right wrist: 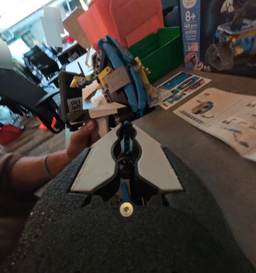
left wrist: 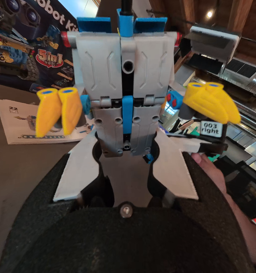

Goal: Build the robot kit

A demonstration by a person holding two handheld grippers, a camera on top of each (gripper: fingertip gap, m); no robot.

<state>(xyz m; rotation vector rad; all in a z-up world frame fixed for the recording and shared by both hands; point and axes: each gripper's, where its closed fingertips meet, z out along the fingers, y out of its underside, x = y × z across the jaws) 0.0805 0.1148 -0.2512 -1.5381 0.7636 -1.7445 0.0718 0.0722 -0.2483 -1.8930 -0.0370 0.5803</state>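
The left gripper (left wrist: 125, 145) is clamped on the bottom of a grey-and-blue toy robot (left wrist: 125, 82), held upright above the table (left wrist: 21, 169). The right gripper (right wrist: 126, 130) pinches a thin blue beam (right wrist: 126, 138) just beneath the toy. Farther off lie the booklet (left wrist: 21, 122) and box (left wrist: 35, 44).

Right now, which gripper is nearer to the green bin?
Right. The right gripper, shut on a blue beam, points toward the green bin. The left gripper, holding the grey model, sits farther left.
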